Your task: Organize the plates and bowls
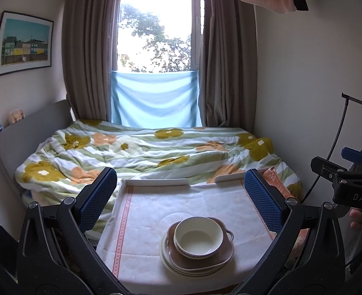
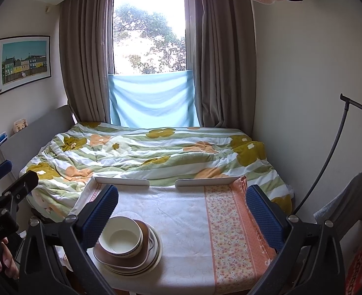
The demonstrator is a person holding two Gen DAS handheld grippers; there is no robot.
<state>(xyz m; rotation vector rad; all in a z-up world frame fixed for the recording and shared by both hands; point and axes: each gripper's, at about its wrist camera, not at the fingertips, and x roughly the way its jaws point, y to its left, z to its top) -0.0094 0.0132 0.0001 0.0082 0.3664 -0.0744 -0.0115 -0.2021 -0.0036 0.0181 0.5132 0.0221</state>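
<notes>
Left wrist view shows both tools spread and empty — left gripper [image 1: 179, 196], right gripper [image 2: 182, 207] — above the table [image 1: 156, 209], where one bowl [image 1: 197, 236] sits atop one brown dish [image 1: 200, 258] and roughly two plates [image 1: 181, 269] — seemingly stacked already, so next likely means checking alignment.

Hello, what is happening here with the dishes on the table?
A person holds a two-finger gripper in each hand above a cloth-covered table at the foot of a bed. The dishes are in one stack: a white bowl sits on a brown square plate, on top of round white plates. The left gripper and the right gripper are both open and hold nothing, and neither touches the stack.
</notes>
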